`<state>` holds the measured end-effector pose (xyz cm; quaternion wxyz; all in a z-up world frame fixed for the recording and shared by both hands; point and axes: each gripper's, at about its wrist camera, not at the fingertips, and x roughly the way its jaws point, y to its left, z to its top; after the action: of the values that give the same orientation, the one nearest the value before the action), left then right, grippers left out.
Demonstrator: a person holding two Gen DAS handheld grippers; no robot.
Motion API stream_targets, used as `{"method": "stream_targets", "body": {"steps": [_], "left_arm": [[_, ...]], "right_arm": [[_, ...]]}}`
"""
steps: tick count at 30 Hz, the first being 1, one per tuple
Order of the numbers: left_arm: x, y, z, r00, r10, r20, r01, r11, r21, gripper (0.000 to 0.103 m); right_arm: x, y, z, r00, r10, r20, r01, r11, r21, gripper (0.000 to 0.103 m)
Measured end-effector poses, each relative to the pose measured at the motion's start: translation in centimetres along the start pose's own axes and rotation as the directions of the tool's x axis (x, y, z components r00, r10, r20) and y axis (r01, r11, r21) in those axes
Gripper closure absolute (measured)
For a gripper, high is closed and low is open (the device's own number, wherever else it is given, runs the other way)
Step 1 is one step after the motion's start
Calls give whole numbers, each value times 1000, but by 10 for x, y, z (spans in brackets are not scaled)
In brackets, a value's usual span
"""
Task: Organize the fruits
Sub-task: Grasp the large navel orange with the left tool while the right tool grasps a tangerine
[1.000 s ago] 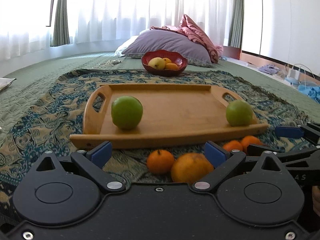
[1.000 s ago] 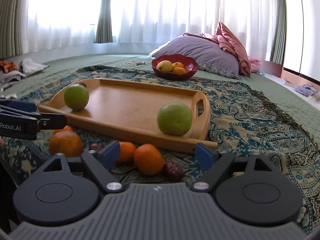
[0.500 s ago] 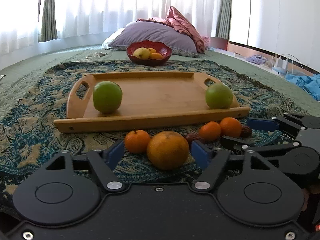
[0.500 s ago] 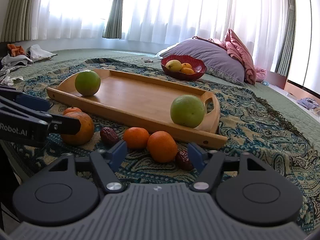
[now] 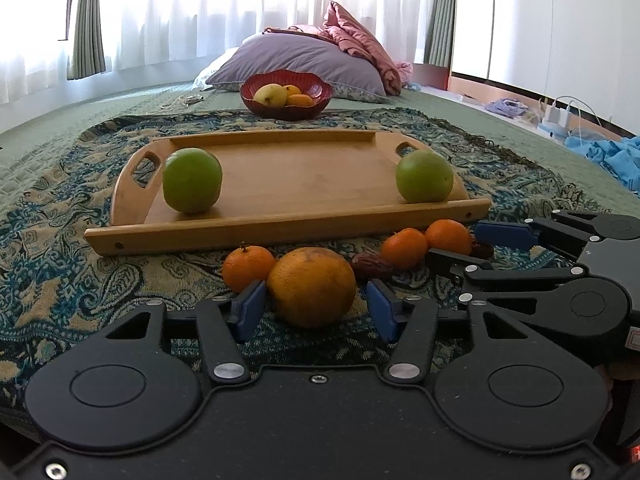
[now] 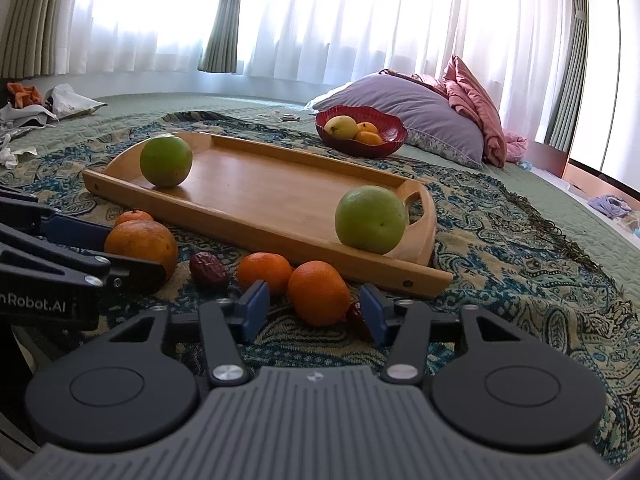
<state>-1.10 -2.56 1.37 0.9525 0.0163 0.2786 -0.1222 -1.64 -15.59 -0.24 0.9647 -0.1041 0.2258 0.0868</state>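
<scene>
The left gripper [image 5: 316, 308] sits low over the patterned cloth [image 5: 100, 280]. Its fingers are apart, one on each side of the big orange [image 5: 311, 286]. There is a small gap on both sides, so they do not squeeze it. A small orange [image 5: 248, 267] lies just behind the big one, on the left.

The right gripper [image 6: 315, 308] also has its fingers apart. A mandarin [image 6: 319, 293] sits between them, with gaps on both sides. A second mandarin [image 6: 265, 272] touches it on the left. A dark date [image 6: 208, 270] lies on the cloth between the mandarins and the big orange, with its long side running left to right and a bit tilted. Another date [image 6: 356, 314] peeks out by the right finger.

The wooden tray [image 5: 304, 222] lies just behind the row of fruit, its long side running left to right. One green apple [image 5: 192, 186] sits at its left end and another apple [image 5: 424, 176] at its right end. Far behind, a red bowl [image 5: 286, 110] holds yellow and orange fruit.
</scene>
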Motion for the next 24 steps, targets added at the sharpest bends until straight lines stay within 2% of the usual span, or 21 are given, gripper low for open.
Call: {"method": "stream_targets", "body": {"steps": [15, 16, 20, 24], "left_arm": [[15, 1, -2, 1000, 14, -16, -15, 1000, -25, 54], [14, 1, -2, 1000, 15, -15, -16, 1000, -26, 55], [12, -1, -2, 1000, 25, -8, -25, 1000, -18, 55], [7, -2, 2, 1000, 29, 12, -29, 1000, -11, 55]], "right_arm": [[8, -2, 4, 1000, 8, 1, -8, 1000, -3, 41], [8, -2, 5, 1000, 10, 0, -10, 1000, -4, 43], [9, -3, 8, 1000, 22, -17, -22, 1000, 4, 67], [5, -8, 12, 999, 47, -27, -46, 998, 42, 67]]}}
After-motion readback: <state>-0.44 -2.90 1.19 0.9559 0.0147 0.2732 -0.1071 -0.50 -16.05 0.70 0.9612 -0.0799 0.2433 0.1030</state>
